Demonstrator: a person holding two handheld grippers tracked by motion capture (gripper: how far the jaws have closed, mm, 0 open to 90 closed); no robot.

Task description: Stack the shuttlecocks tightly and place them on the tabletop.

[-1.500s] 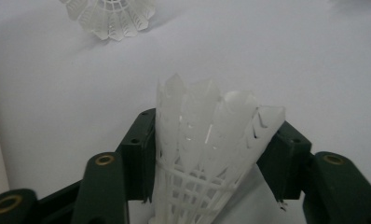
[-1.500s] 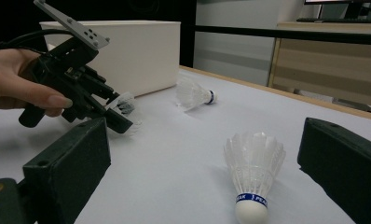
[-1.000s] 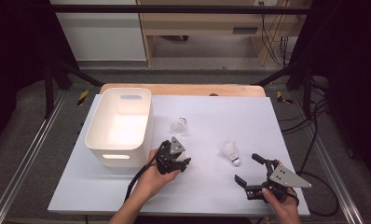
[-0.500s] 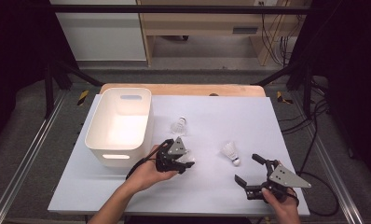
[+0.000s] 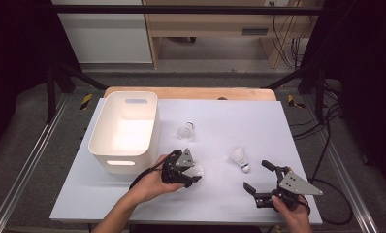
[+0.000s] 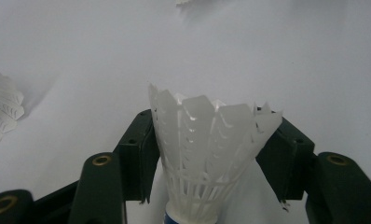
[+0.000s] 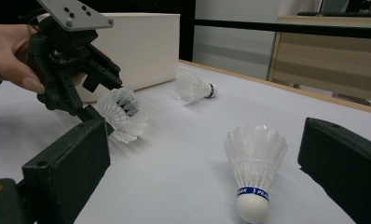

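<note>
A white shuttlecock [image 6: 207, 154] sits between the jaws of my left gripper [image 6: 215, 123], skirt pointing away, and the pads touch the skirt on both sides. These jaws have just been opening, with the shuttlecock still between them. In the high view the left gripper [image 5: 195, 173] lies low over the table in front of the white bin [image 5: 100, 145], with the same shuttlecock [image 5: 199, 169] at its tip. My right gripper [image 5: 256, 175] rests open at the front right. A second shuttlecock [image 7: 254, 163] lies ahead of its jaws, cork towards the camera.
A third shuttlecock [image 5: 186, 130] lies beside the bin's right wall. The white table top [image 5: 259, 121] ends at a wooden strip at the back. Black frame rails run along both sides of the table.
The left gripper's jaws have parted a little, and a white skirt now shows at their tip. The right gripper and the two loose shuttlecocks have not moved.
</note>
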